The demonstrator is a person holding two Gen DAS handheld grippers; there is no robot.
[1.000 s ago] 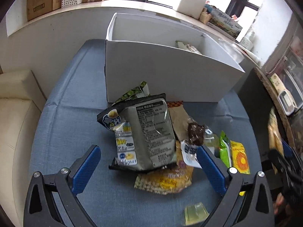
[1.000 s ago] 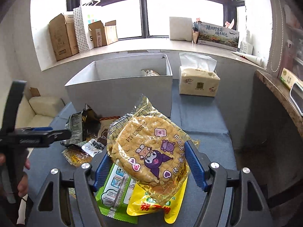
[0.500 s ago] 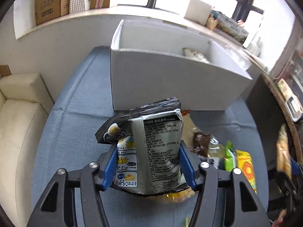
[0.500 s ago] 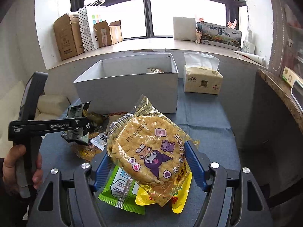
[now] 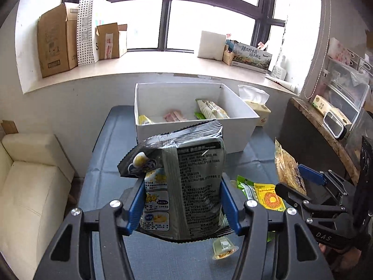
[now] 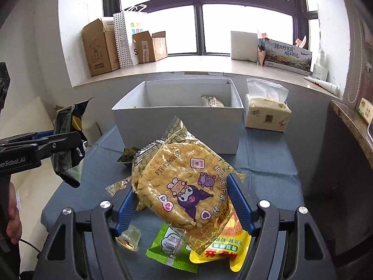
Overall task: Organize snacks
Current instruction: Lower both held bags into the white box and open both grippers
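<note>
Left gripper (image 5: 181,207) clamped on grey bag (image 5: 184,182), right gripper (image 6: 184,200) on rice cake (image 6: 181,189), both raised clear of table (image 6: 268,163), aimed at box (image 6: 177,126), likely for dropping in.

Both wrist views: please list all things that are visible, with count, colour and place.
grey snack bag: 1, grey-black, held in the left claw, above the table
rice cracker pack: 1, yellow, clear wrap, held in the right claw
white box: 1, white, far on the table, some snacks inside
green packet: 1, green, on the table, near
yellow packet: 1, yellow, beside the green packet
jelly cup: 1, clear yellowish, on the table
tissue pack: 1, cream, right of the box
table: 1, blue cloth
left claw: 1, blue pads
right claw: 1, blue pads
</note>
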